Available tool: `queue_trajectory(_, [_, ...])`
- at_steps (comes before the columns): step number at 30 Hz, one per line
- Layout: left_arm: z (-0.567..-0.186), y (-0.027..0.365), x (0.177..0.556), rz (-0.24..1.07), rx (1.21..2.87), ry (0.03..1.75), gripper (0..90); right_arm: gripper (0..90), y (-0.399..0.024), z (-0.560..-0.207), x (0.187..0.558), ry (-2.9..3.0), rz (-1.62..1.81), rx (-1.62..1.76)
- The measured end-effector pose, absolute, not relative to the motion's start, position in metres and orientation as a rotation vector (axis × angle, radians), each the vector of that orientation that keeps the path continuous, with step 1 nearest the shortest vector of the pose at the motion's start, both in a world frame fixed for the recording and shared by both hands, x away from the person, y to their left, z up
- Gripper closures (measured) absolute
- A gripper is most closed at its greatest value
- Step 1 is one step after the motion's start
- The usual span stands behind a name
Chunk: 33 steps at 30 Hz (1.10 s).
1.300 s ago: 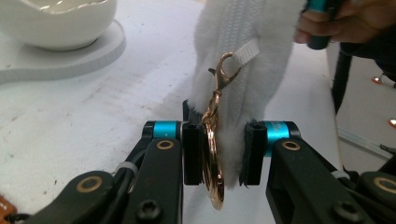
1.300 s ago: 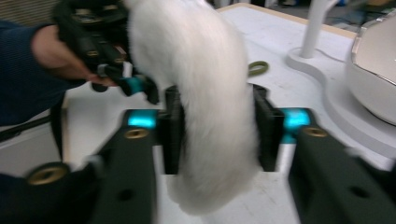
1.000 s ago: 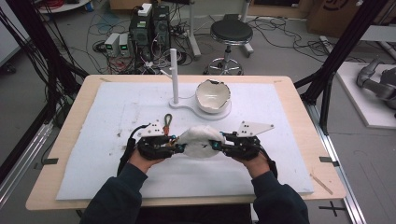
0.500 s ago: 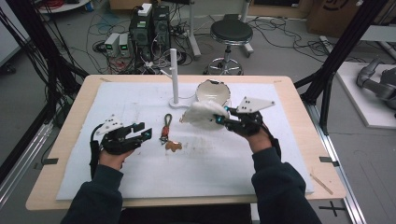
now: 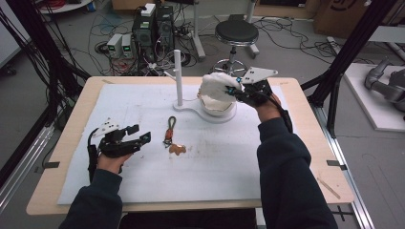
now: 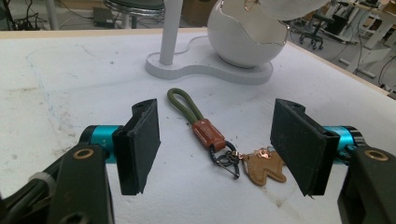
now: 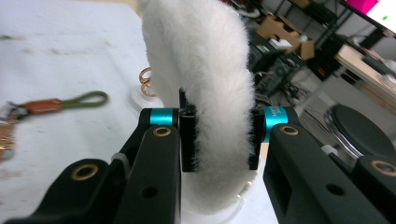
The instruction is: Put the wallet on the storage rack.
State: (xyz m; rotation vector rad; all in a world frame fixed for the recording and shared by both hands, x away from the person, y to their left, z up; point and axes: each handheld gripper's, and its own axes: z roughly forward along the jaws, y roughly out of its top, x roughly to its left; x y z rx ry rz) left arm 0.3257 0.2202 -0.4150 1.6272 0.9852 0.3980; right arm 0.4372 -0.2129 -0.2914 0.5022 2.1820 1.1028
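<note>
A white fluffy pouch (image 5: 215,86) with a gold ring (image 7: 146,79) hangs just above the white bowl (image 5: 217,106). My right gripper (image 5: 232,89) is shut on it, and its pads squeeze the fluffy pouch (image 7: 205,56) from both sides. A keychain (image 5: 170,135) lies flat on the white mat, with an olive loop, a brown sleeve and a tan leather charm (image 5: 177,149). My left gripper (image 5: 139,133) rests low on the mat to its left. Its jaws have just been opening and hold nothing. In the left gripper view the keychain (image 6: 205,130) lies on the mat between and beyond the pads.
The bowl sits on a flat white base (image 5: 191,110) with an upright white post (image 5: 178,71) at the back of the mat. The wooden table edge (image 5: 71,124) frames the mat. A stool (image 5: 236,33) and electronics stand on the floor behind the table.
The left gripper let go of the fluffy pouch, moved left and opened wide. The right gripper carried the pouch up and back to above the bowl. The keychain now lies uncovered on the mat.
</note>
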Motion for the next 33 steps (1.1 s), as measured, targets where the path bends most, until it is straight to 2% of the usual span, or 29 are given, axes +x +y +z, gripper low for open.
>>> queue_trajectory(6, [-0.416,0.219,0.326,0.399,1.627,0.983,32.9,75.3,-0.212,-0.295,0.456,2.184,1.01,0.509])
queue_trajectory(11, [-0.416,0.221,0.327,0.398,1.621,0.991,31.9,75.2,-0.202,-0.314,0.473,2.24,0.92,0.48])
queue_trajectory(22, [-0.417,0.221,0.327,0.401,1.618,0.997,31.3,75.1,-0.189,-0.348,0.492,2.358,0.842,0.448])
queue_trajectory(28, [-0.417,0.22,0.327,0.401,1.62,0.999,31.4,73.7,-0.19,-0.355,0.496,2.385,0.832,0.504])
queue_trajectory(29, [-0.417,0.22,0.327,0.401,1.618,1.001,31.4,65.2,-0.193,-0.353,0.493,2.398,0.844,0.538])
queue_trajectory(30, [-0.417,0.22,0.327,0.4,1.618,1.002,31.4,65.2,-0.193,-0.353,0.493,2.398,0.844,0.538])
queue_trajectory(31, [-0.418,0.221,0.327,0.402,1.619,1.004,31.4,46.4,-0.199,-0.35,0.488,2.395,0.911,0.646])
queue_trajectory(33, [-0.418,0.221,0.326,0.402,1.62,1.005,31.4,43.0,-0.21,-0.343,0.483,2.385,1.011,0.735])
